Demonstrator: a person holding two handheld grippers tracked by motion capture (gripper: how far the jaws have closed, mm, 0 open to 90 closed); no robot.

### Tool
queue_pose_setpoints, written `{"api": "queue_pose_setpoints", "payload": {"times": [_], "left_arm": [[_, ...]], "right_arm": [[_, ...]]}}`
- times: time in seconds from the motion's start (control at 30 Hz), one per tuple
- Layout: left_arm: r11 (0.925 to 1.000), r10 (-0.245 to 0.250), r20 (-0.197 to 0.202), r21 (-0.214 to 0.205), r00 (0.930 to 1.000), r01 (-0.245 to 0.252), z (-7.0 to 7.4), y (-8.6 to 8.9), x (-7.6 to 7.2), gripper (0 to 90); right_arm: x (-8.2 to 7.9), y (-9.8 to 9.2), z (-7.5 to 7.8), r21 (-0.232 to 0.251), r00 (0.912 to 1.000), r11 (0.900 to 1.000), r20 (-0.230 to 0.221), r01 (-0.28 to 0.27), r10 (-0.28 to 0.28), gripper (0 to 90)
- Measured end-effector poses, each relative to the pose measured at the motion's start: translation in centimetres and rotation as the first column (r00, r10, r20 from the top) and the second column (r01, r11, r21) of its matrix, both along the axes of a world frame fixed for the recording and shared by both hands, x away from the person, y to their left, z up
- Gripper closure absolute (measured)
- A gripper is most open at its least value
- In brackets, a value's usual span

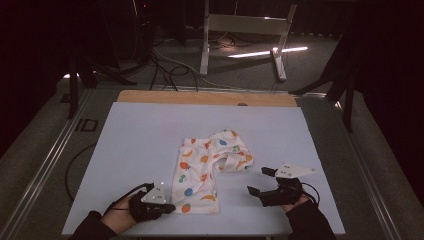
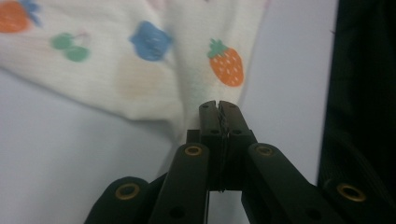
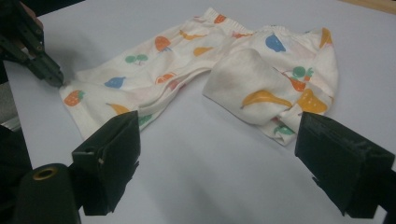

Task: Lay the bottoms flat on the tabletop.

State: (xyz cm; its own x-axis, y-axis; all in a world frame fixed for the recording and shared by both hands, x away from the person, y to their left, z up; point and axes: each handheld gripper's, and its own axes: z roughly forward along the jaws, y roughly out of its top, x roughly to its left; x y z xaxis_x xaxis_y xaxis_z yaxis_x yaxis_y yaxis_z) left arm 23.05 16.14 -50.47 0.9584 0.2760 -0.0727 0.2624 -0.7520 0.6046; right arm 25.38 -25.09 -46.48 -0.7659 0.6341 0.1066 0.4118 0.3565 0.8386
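Observation:
A small pair of cream pants [image 1: 205, 170] printed with coloured fruit lies flat on the white table top [image 1: 140, 140], one leg pointing toward me and the other folded over to the right. My left gripper [image 1: 170, 207] is at the bottom left corner of the near leg. In the left gripper view its jaws [image 2: 218, 106] are pressed together on the hem of the pants [image 2: 140, 70] below a strawberry print. The right gripper view shows that left gripper [image 3: 56, 79] touching the hem corner. My right gripper [image 1: 257, 180] stands open to the right of the pants [image 3: 187, 79], its jaws [image 3: 217, 126] wide apart over bare table.
A wooden strip [image 1: 200, 97] runs along the table's far edge. Beyond it, black cables [image 1: 165, 65] and a white frame stand [image 1: 245, 25] are on the dark floor. The table's right edge is close to my right hand.

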Motion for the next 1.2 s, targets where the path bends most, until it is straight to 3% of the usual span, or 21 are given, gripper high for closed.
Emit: {"api": "queue_pose_setpoints", "payload": {"times": [0.2, 0.3, 0.4, 0.5, 0.57, 0.67, 0.73, 0.8, 0.9, 0.97, 1.0, 1.03, 1.07, 1.1, 1.17, 1.2], "left_arm": [[0.9994, -0.035, -0.047, -0.010, 0.9983, 0.034, -0.3, -0.1, -0.1, 89.5], [0.9985, -0.043, -0.070, -0.036, 0.9966, 0.040, -0.4, 0.0, 0.0, 85.3], [0.9959, -0.071, -0.038, -0.060, 0.9968, 0.068, -0.1, 0.1, -0.2, 69.7], [0.9900, -0.042, 0.005, -0.134, 0.9991, 0.042, 0.9, 0.5, -0.1, 48.2], [0.9825, -0.009, 0.034, -0.186, 0.9994, 0.016, 1.7, 1.0, 0.0, 35.6], [0.9669, 0.055, 0.044, -0.252, 0.9975, -0.042, 2.5, 1.7, 0.3, 19.1], [0.9603, 0.106, 0.065, -0.265, 0.9922, -0.085, 2.7, 2.1, 0.4, 11.2], [0.9547, 0.146, 0.060, -0.270, 0.9874, -0.125, 2.7, 2.4, 0.7, 4.3], [0.9380, 0.220, 0.078, -0.291, 0.9725, -0.189, 2.8, 2.7, 0.6, 0.2], [0.9211, 0.283, 0.108, -0.308, 0.9531, -0.238, 2.9, 3.0, 0.4, 0.2], [0.9211, 0.283, 0.108, -0.308, 0.9531, -0.238, 2.9, 3.0, 0.4, 0.1], [0.9073, 0.337, 0.134, -0.311, 0.9321, -0.283, 3.0, 3.3, 0.3, 0.1], [0.8997, 0.368, 0.162, -0.310, 0.9154, -0.307, 3.0, 3.5, 0.1, 0.2], [0.8943, 0.384, 0.171, -0.313, 0.9071, -0.320, 3.1, 3.6, 0.1, 0.1], [0.8721, 0.436, 0.185, -0.328, 0.8805, -0.363, 3.2, 4.1, -0.1, 0.1], [0.8649, 0.455, 0.198, -0.330, 0.8682, -0.378, 3.2, 4.3, -0.2, 0.1]], "right_arm": [[0.0, 0.1, 0.0, -0.003, 1.0000, 1.0000, 0.001, -0.003, 0.003, 14.5], [0.0, 0.1, -0.1, -0.006, 1.0000, 1.0000, 0.000, -0.002, 0.002, 14.5], [0.0, 0.0, 0.0, -0.004, 1.0000, 1.0000, 0.003, -0.003, 0.003, 14.5], [-0.1, 0.0, 0.1, 0.002, 1.0000, 1.0000, 0.002, 0.000, 0.000, 14.5], [-0.1, -0.1, 0.2, 0.002, 1.0000, 1.0000, 0.007, 0.001, -0.001, 14.5], [-0.1, -0.1, 0.3, 0.009, 1.0000, 1.0000, 0.009, 0.002, -0.002, 14.4], [-0.1, 0.0, 0.3, 0.005, 0.9999, 1.0000, 0.017, 0.000, 0.000, 14.3], [-0.1, 0.0, 0.4, 0.007, 0.9997, 1.0000, 0.023, -0.002, 0.002, 14.2], [0.0, 0.0, 0.6, 0.013, 0.9993, 0.9999, 0.036, 0.005, -0.005, 13.8], [0.0, -0.1, 0.8, 0.013, 0.9988, 0.9999, 0.047, 0.011, -0.012, 13.4], [0.1, -0.1, 0.9, 0.012, 0.9986, 0.9999, 0.052, 0.012, -0.013, 13.1], [0.2, -0.2, 1.1, 0.011, 0.9987, 0.9999, 0.049, 0.011, -0.012, 12.2], [0.2, -0.2, 1.2, 0.015, 0.9985, 0.9998, 0.052, 0.012, -0.013, 11.7], [0.3, -0.2, 1.5, 0.018, 0.9982, 0.9997, 0.058, 0.018, -0.019, 11.2], [0.4, -0.2, 1.8, 0.027, 0.9978, 0.9994, 0.063, 0.019, -0.021, 10.8], [0.6, -0.2, 1.9, 0.032, 0.9975, 0.9992, 0.066, 0.024, -0.026, 10.9]]}}
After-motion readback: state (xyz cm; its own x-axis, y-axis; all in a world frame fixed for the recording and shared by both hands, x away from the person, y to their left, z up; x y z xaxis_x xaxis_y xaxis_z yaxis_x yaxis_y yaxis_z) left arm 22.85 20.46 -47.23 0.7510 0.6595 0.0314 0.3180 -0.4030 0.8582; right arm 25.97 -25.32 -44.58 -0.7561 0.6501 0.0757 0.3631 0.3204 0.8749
